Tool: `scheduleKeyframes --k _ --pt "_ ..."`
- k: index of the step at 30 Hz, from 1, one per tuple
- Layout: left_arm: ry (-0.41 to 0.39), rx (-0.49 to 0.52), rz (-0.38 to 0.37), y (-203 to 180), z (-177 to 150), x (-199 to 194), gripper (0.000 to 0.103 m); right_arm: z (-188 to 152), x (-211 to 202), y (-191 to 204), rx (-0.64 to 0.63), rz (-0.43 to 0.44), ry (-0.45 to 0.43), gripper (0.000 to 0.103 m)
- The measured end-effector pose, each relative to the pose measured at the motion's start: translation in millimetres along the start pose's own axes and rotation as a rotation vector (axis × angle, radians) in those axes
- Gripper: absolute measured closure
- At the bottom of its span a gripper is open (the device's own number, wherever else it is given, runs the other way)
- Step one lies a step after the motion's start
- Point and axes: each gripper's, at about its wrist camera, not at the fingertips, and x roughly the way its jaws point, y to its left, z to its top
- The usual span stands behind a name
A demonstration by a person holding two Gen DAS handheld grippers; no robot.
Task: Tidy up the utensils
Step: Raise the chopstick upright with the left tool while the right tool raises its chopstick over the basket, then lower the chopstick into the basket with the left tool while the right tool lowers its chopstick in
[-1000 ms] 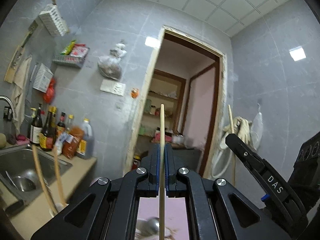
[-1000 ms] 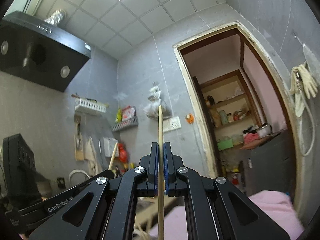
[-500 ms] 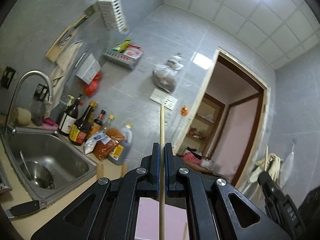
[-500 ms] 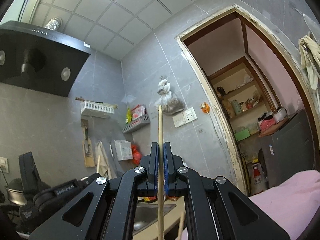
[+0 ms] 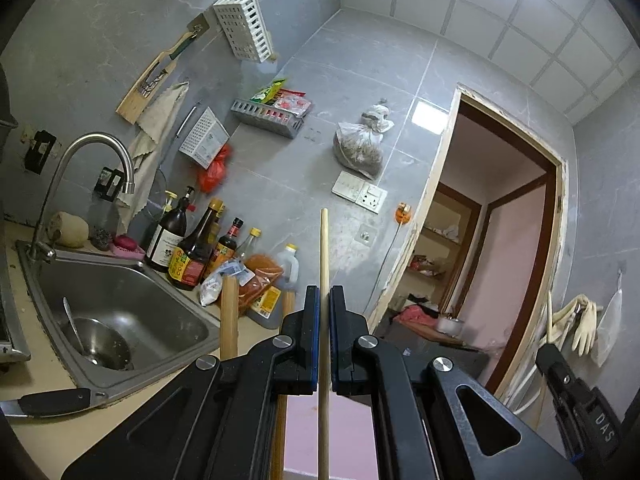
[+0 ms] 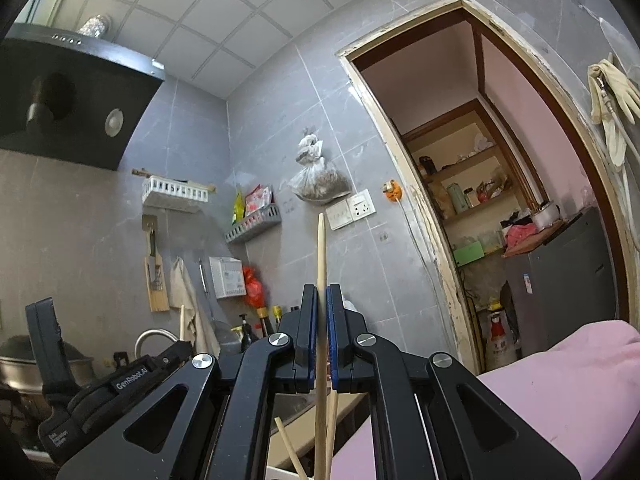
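Observation:
My left gripper is shut on a thin wooden chopstick that stands upright between its jaws, tip pointing up at the grey wall. My right gripper is shut on a second wooden chopstick, also upright. Other wooden utensil handles rise from below the left gripper, and more sticks show under the right gripper; what holds them is hidden. The left gripper's body shows at the lower left of the right wrist view. The right gripper's body shows at the lower right of the left wrist view.
A steel sink with a tap lies at the left, a metal bowl and spoon in it. Sauce bottles stand behind it. A white wall rack, a range hood, a doorway and a pink surface surround.
The left gripper has tilted down and turned left, bringing the sink and counter into view. The right gripper has shifted slightly. Both stay shut on their chopsticks.

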Motion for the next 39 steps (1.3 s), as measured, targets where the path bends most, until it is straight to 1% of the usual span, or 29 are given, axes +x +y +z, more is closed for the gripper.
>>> scheduleKeyframes --k 10,22,32,39 --pt "0.035 0.032 -0.013 -1.8 -14.2 -2.6 0.101 -7.8 -1.0 11.3 -0.039 0.015 0.010 0.100" --pt "0.066 0.092 -0.037 -13.7 -25.2 -9.6 0.101 -16.0 -0.3 16.3 -0.076 0.020 0.065 0.100" --pt "0.083 0.098 -0.054 -14.8 -28.9 -12.3 0.101 -20.3 2.8 14.9 -0.077 0.028 0.102 0.099" --pt "0.097 0.109 -0.074 -13.5 -28.3 -16.9 0.100 -21.5 2.5 13.7 -0.074 0.028 0.109 0.099"
